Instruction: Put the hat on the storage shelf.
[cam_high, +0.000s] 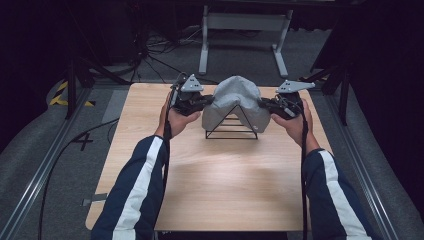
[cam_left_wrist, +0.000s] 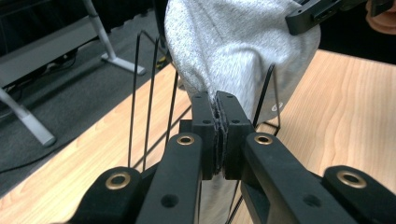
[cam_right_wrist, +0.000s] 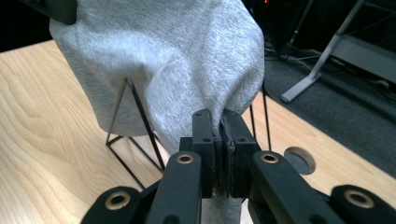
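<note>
A dark room with grey carpet and a metal-legged bench at the far side surrounds a pale wooden table. On its far half stands a black wire frame, a pyramid-like stand, and a grey cloth is draped over its peak. The cloth already covers the top and most of both slopes, so the draping looks largely done; what seems left is to settle the 2 side edges lower and let go.

The left gripper sits just left of the frame, its jaws pressed together and pinching the cloth's left edge, seen close up in the left gripper view. The right gripper mirrors it on the right side, jaws likewise clamped on the cloth's right edge. The cloth hangs between the 2 grippers, stretched slightly outward at both pinched corners.
</note>
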